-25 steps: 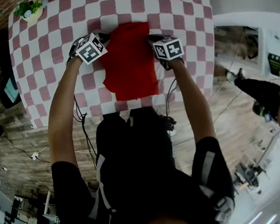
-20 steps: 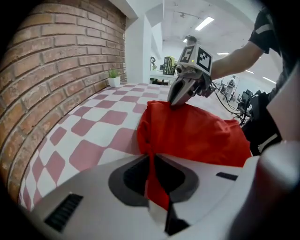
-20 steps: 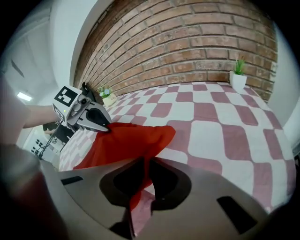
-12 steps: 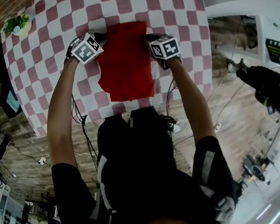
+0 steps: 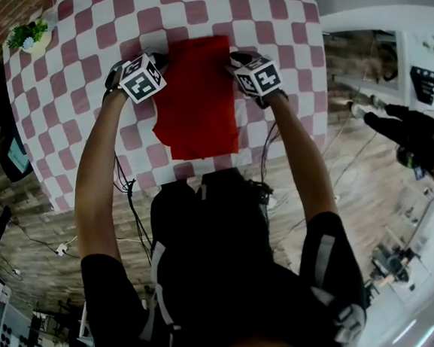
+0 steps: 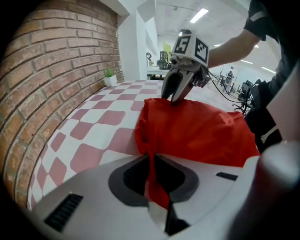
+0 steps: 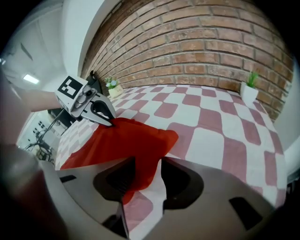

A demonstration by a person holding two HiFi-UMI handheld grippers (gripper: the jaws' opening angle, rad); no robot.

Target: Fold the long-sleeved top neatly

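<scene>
Lying flat on the checkered table (image 5: 279, 20), the folded red top (image 5: 195, 95) has a gripper at each far corner. The left gripper (image 5: 163, 59) is clamped on the top's cloth. The right gripper (image 5: 233, 56) has just been opening its jaws, and the cloth is loose between them.

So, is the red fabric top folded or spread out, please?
Folded: the red fabric top lies as a compact rectangle, no sleeves showing.

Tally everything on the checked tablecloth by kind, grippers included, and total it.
Red long-sleeved fabric top, folded: 1
Small green potted plants, pale pots: 2
Grey two-jaw grippers: 2; left gripper pinching the top; right gripper, jaws just opened around its edge
Total: 5
</scene>
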